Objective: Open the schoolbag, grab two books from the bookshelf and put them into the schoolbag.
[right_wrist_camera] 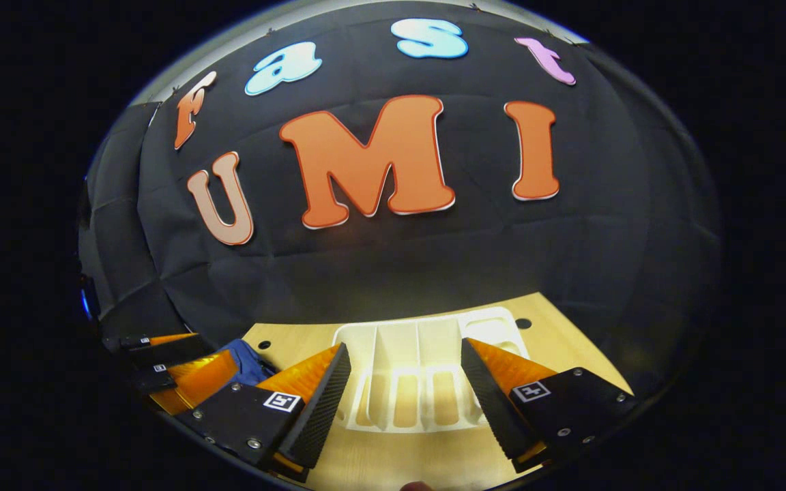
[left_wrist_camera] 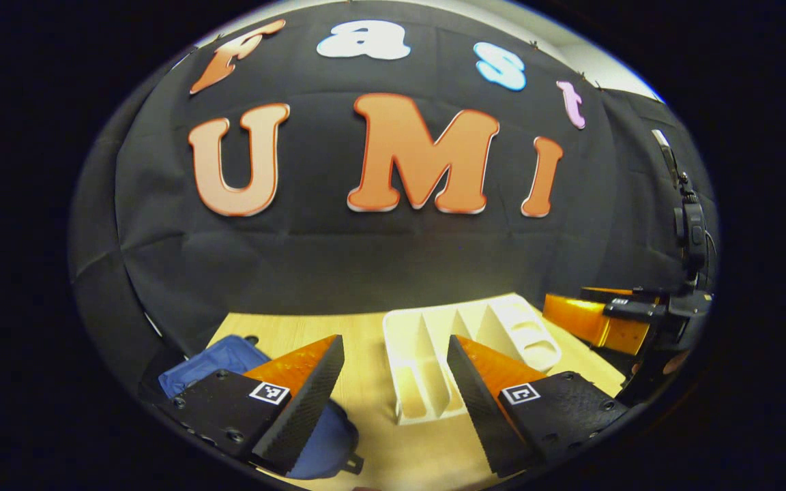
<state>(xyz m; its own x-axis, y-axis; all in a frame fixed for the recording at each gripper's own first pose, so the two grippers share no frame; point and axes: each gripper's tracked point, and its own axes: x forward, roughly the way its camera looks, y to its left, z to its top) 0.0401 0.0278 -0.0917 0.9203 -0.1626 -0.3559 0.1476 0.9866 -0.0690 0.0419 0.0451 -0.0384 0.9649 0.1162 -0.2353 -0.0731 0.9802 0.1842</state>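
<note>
Left gripper view, left to right: the blue schoolbag (left_wrist_camera: 226,361) lies at the surface's (left_wrist_camera: 366,389) left edge, the left hand-held gripper (left_wrist_camera: 393,402) hangs released over bare wood, and the white bookshelf (left_wrist_camera: 434,348) sits toward the far edge. Right gripper view: the right hand-held gripper (right_wrist_camera: 403,402), also released, hovers before the bookshelf (right_wrist_camera: 406,368).

Light wooden table (left_wrist_camera: 372,354) is carrying a white slotted bookshelf (left_wrist_camera: 427,354) lying flat near the middle. Blue schoolbag (left_wrist_camera: 222,358) is lying on the table well apart from the bookshelf, at the left in the left gripper view.
</note>
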